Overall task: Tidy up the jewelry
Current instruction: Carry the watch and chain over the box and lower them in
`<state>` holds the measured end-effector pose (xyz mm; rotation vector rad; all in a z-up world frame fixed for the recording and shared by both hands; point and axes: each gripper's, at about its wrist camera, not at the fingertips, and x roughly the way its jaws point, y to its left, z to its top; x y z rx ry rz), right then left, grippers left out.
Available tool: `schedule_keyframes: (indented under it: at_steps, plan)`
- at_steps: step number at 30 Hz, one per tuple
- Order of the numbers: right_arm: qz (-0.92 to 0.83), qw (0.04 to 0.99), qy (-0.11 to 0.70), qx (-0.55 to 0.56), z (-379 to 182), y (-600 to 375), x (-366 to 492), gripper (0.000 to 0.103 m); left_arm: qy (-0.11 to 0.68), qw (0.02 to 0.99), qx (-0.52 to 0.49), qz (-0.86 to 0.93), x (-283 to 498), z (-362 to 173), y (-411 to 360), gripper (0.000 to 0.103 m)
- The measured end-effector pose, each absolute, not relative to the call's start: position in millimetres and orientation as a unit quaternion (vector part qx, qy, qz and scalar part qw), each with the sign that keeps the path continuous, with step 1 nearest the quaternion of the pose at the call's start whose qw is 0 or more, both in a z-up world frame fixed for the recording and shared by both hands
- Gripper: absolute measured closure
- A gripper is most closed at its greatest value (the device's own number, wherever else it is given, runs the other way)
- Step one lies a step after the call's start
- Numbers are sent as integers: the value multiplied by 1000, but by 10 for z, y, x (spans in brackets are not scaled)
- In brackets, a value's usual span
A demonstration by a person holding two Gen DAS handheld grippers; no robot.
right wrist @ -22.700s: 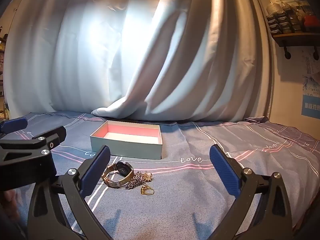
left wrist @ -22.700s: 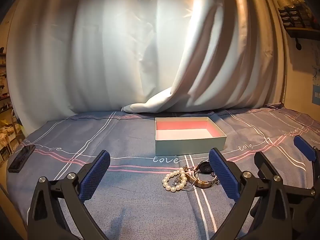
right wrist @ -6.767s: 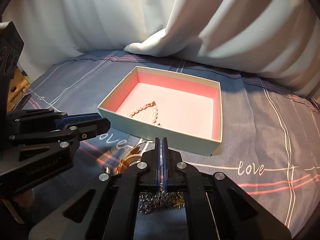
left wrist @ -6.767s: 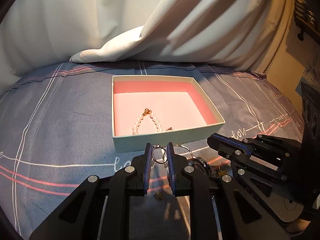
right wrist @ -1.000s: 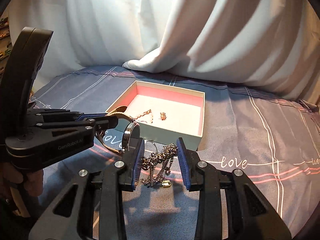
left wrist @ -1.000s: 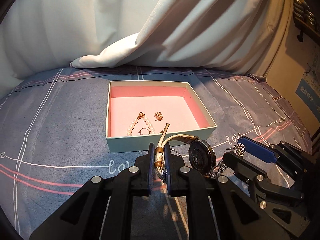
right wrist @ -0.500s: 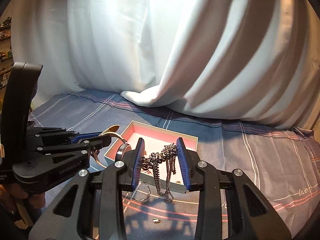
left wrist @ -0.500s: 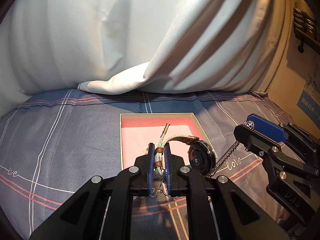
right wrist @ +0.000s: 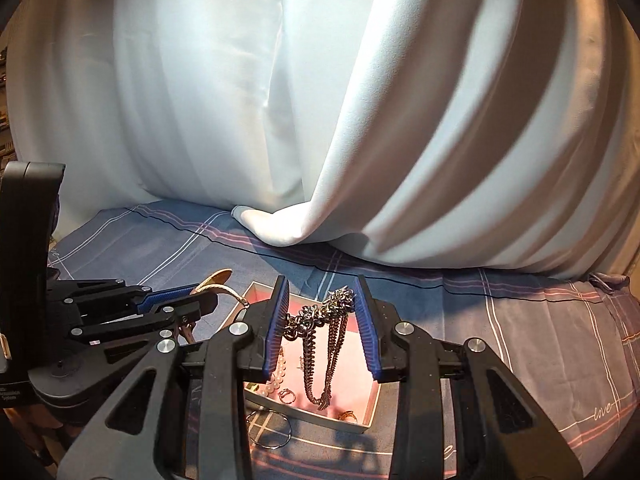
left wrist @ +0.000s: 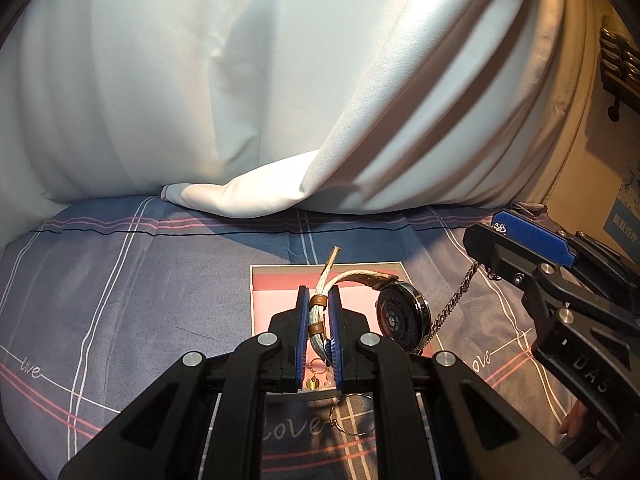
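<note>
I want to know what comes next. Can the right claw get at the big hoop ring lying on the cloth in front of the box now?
Probably not: the right claw is full of chain; the hoop ring lies under its fingers.

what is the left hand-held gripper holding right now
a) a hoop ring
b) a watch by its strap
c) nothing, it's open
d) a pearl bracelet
b: the left hand-held gripper is shut on the strap of the watch, whose round case hangs to the side over the box, while the right hand-held gripper carries the chain.
</note>
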<state>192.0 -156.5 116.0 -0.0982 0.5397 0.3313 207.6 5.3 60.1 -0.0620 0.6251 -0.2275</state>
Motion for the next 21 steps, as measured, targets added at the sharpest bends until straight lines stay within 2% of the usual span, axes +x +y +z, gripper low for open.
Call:
schedule_keyframes:
  at_steps: [21]
  plan:
    - [152,938,305,-56,920,-1571,2295,69,323,941,-32,-94,2441,577,24,94]
